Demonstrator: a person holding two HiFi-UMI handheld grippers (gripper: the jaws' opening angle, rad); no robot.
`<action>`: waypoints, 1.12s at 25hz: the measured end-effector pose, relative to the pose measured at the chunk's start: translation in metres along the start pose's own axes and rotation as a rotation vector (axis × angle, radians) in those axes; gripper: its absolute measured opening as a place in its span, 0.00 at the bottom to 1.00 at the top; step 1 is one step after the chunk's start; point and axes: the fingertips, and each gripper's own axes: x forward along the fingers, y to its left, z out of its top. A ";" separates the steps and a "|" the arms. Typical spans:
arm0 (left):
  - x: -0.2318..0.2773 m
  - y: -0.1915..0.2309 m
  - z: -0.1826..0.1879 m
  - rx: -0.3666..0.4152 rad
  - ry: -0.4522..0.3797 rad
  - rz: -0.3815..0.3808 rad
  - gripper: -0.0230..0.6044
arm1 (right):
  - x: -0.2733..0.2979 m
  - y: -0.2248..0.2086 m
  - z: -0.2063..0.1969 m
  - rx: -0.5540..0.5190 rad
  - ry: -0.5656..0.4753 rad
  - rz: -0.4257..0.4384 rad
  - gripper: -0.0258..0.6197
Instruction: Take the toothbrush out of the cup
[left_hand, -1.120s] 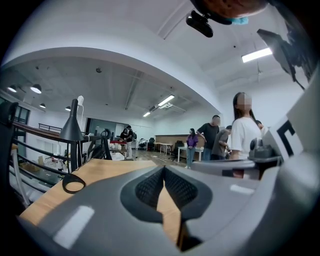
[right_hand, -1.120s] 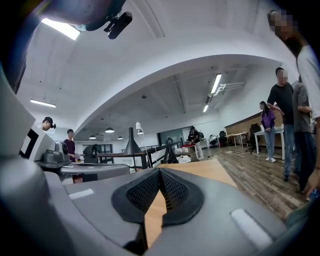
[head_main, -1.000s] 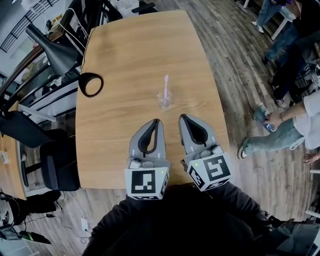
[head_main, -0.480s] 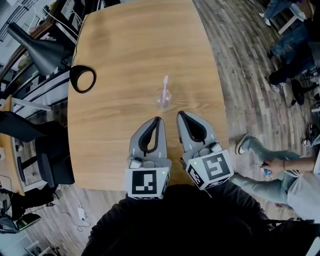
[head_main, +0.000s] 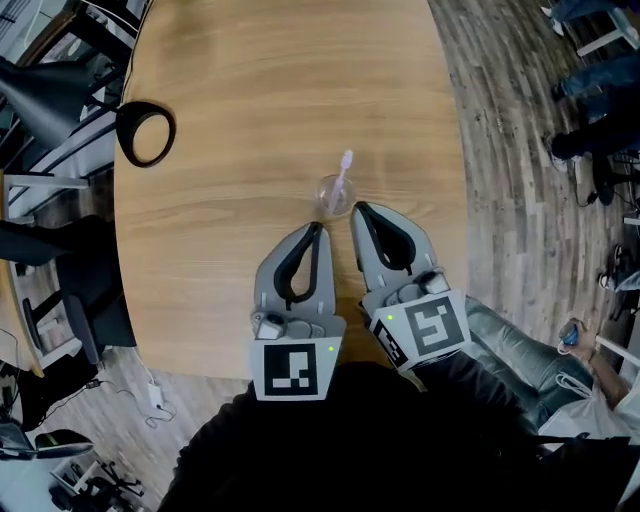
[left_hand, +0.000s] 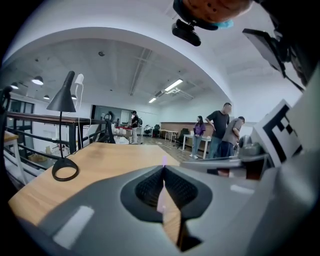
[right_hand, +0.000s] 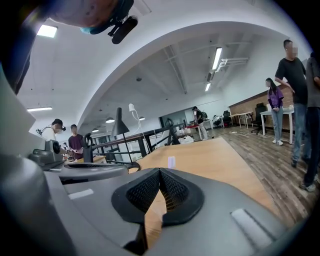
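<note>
A clear cup (head_main: 331, 194) stands on the wooden table (head_main: 250, 90) with a pink toothbrush (head_main: 343, 172) leaning upright in it. My right gripper (head_main: 357, 208) is shut and empty, its tip just beside the cup's near right rim. My left gripper (head_main: 318, 228) is shut and empty too, a little short of the cup on its near left. In the left gripper view only the toothbrush head (left_hand: 163, 160) pokes above the shut left gripper (left_hand: 163, 168). In the right gripper view the toothbrush head (right_hand: 171, 162) shows just past the shut right gripper (right_hand: 159, 171).
A black desk lamp with a ring base (head_main: 145, 133) stands at the table's left edge; the lamp (left_hand: 64, 131) rises left in the left gripper view. Several people (left_hand: 225, 131) stand beyond the table, and a person's leg (head_main: 510, 345) is at its right.
Both grippers have moved forward and down toward the cup. The right gripper's tip, which was well short of the cup, now sits next to it. Both stayed shut.
</note>
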 end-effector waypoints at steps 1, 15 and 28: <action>0.003 0.003 -0.003 -0.003 0.005 -0.001 0.05 | 0.005 0.000 -0.001 0.002 0.002 0.002 0.04; 0.025 0.021 -0.023 -0.044 0.053 -0.010 0.05 | 0.038 -0.006 -0.009 -0.011 0.028 0.001 0.23; 0.031 0.030 -0.032 -0.056 0.077 0.010 0.05 | 0.053 -0.015 -0.013 -0.029 0.053 -0.018 0.25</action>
